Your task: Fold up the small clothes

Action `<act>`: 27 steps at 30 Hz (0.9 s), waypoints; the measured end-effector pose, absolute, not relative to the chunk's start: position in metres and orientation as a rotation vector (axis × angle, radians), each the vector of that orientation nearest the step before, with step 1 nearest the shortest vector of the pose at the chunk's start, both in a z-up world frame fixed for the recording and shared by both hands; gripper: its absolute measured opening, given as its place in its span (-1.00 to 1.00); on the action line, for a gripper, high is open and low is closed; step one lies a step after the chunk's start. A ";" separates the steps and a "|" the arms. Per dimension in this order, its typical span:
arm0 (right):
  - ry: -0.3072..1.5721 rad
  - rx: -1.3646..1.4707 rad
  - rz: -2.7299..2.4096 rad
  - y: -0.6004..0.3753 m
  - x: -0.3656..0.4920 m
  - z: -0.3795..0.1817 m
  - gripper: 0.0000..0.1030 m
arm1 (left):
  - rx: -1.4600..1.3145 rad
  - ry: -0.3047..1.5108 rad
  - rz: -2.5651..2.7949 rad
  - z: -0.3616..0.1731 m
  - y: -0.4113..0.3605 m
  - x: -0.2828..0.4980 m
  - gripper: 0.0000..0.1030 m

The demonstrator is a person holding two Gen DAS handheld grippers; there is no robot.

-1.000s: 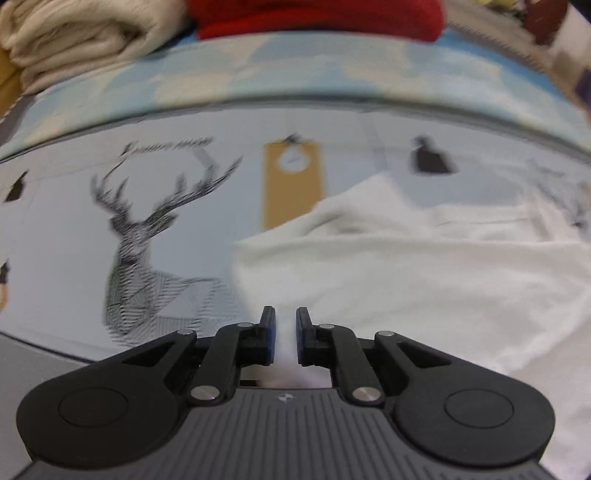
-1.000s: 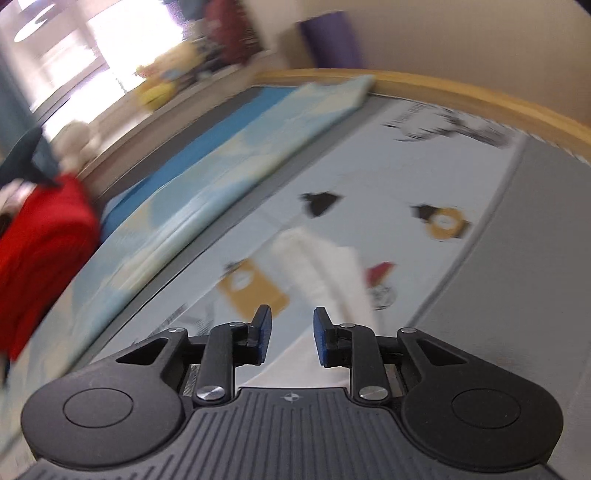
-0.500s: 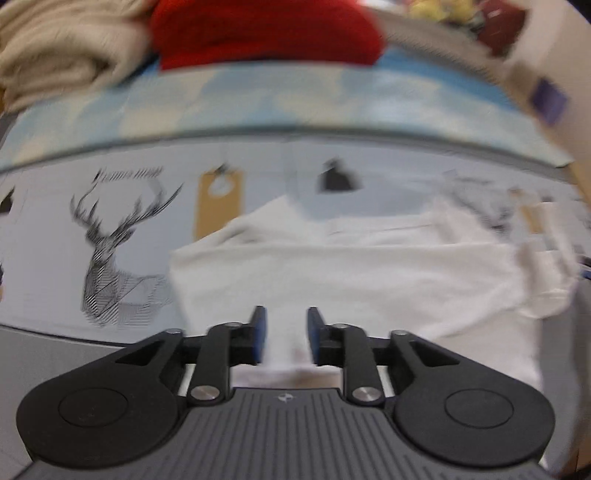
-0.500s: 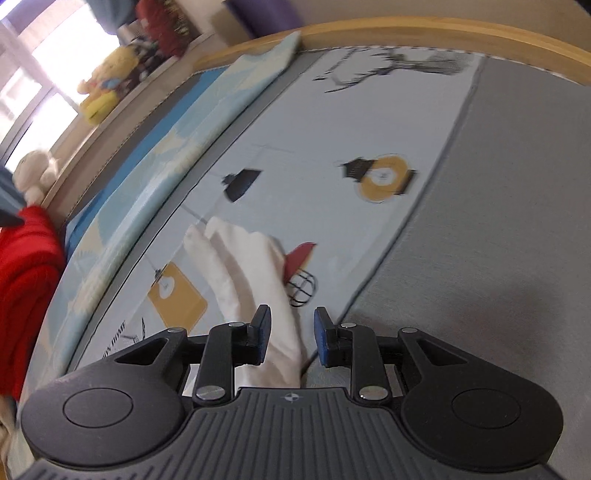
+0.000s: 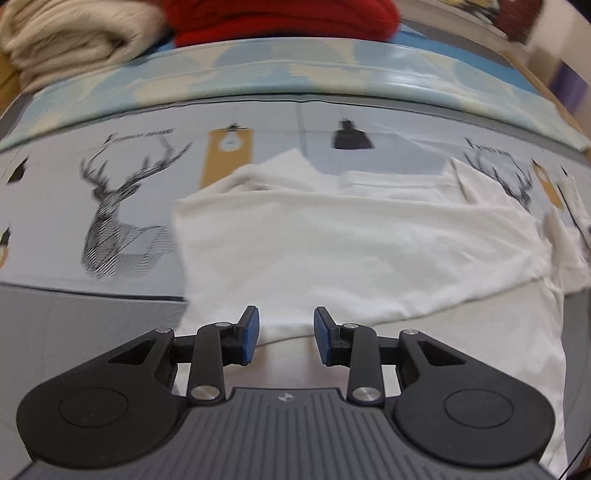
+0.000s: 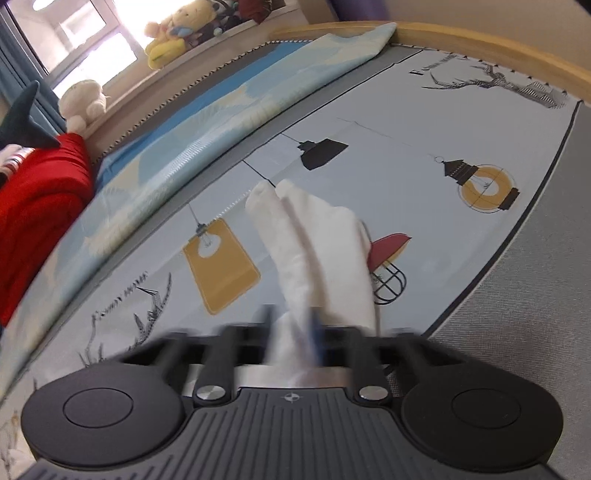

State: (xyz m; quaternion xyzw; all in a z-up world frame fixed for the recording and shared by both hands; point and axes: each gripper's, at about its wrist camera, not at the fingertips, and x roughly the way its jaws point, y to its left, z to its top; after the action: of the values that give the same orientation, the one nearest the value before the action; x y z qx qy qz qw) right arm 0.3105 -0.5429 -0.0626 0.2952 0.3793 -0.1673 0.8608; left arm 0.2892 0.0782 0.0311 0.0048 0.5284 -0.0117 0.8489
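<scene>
A small white garment lies spread on the printed bedsheet, partly folded over itself. My left gripper is open and empty, with its blue-padded fingers just above the garment's near edge. In the right wrist view, a bunched white part of the garment runs up from between my right gripper's fingers. My right gripper is motion-blurred, with its fingers close together around that cloth.
A red folded cloth and a beige folded cloth sit at the back on a light blue blanket. Plush toys line the windowsill. A wooden bed edge runs along the right. Grey sheet border lies nearby.
My left gripper opened wider and let go of the garment's edge, which now lies flat. My right gripper closed in on the bunched white cloth and is moving, so it blurs.
</scene>
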 end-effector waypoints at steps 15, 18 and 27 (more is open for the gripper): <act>0.497 0.170 0.549 -0.246 0.297 0.073 -0.91 | -0.273 1.128 0.075 0.046 0.156 0.294 -0.29; 0.678 0.070 0.742 -0.185 0.280 0.043 -0.83 | -0.305 1.132 0.067 0.047 0.163 0.294 -0.29; 0.823 -0.024 0.568 -0.214 0.262 0.059 -0.33 | -0.421 1.152 0.054 0.039 0.188 0.308 -0.28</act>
State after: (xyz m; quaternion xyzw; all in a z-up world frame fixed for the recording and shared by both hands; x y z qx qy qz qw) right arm 0.2624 -0.2140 0.0585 -0.0115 0.3946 0.2724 0.8775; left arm 0.3080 0.1878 0.0385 -0.1974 0.5405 0.0255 0.8175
